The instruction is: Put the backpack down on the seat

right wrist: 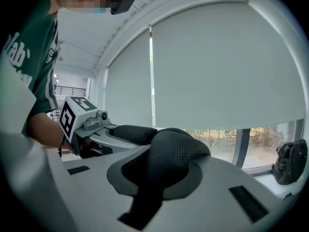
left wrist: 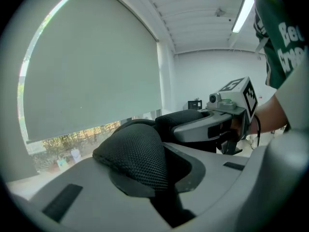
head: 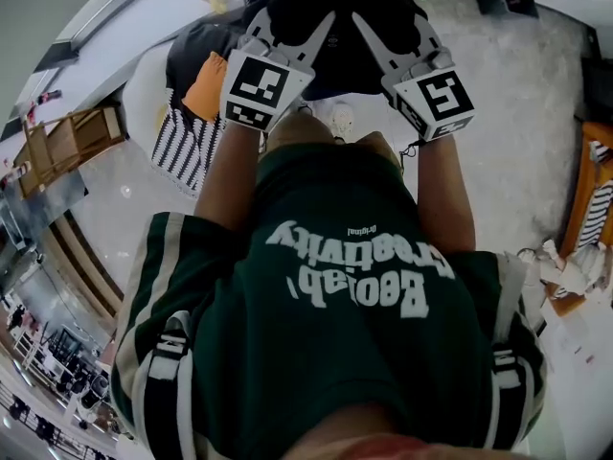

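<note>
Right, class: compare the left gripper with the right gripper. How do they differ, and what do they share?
In the head view the left gripper leans toward the right and the right gripper toward the left, so they converge on the backpack. The left gripper's marker cube bears a different black-and-white pattern from the right gripper's. Shared: each is shut on a black mesh strap of the backpack.

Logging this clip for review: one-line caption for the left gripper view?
Left gripper clamped on a black mesh backpack strap, right gripper holding a second strap beside it, window blind behind.
</note>
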`<state>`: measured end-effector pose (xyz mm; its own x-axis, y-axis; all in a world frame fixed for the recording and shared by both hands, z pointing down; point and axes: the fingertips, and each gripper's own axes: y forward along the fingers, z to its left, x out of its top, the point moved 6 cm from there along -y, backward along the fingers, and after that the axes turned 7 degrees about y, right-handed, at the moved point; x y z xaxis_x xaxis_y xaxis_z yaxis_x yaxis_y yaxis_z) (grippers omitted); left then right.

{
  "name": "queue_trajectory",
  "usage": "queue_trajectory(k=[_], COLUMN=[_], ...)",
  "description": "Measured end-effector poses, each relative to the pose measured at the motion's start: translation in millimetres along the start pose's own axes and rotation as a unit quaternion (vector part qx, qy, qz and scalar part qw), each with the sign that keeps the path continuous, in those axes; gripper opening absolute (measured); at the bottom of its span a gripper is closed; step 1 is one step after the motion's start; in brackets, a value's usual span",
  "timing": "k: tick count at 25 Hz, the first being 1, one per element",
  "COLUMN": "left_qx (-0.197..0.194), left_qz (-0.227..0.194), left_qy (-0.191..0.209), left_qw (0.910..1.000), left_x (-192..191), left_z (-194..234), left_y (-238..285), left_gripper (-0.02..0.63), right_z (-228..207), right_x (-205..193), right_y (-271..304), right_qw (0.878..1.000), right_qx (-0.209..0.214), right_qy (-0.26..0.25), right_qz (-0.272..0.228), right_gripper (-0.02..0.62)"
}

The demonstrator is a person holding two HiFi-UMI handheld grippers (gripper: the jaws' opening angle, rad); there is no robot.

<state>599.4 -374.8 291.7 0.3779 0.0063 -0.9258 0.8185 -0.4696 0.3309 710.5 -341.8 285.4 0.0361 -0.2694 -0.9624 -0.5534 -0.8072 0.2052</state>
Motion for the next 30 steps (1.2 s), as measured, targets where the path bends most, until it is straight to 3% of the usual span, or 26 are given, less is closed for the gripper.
queue_trajectory(k=[7,13,18,30], left_qx=[0.006,0.008,0.012,0.001], left_qz=[-0.035,-0.058,-0.076,-0.084], left_qy=[0.01,0.037,0.058,0.062], left_qw=[0.9993,0.9976,0.9953,0.9946], left_x=[63,111,127,126], left_z=[-41,-70,-81,-71], left_y=[-42,-68,-90,-135], left_gripper=[0.074,0.074,0.074,0.074], right_z=[37,54,76,120], right_x=[46,75,95,101], right_y=[-62,-109,-126,-119], right_qw=[0.997,0.993,0.988,0.99], right_qx=[0.005,0.002,0.002,-0.015], right_qy=[-0.057,-0.089,-0.097,-0.1], right_qz=[-0.06,-0.076,-0.119,-0.095], right_gripper=[0.071,0.072,0.071,0.072])
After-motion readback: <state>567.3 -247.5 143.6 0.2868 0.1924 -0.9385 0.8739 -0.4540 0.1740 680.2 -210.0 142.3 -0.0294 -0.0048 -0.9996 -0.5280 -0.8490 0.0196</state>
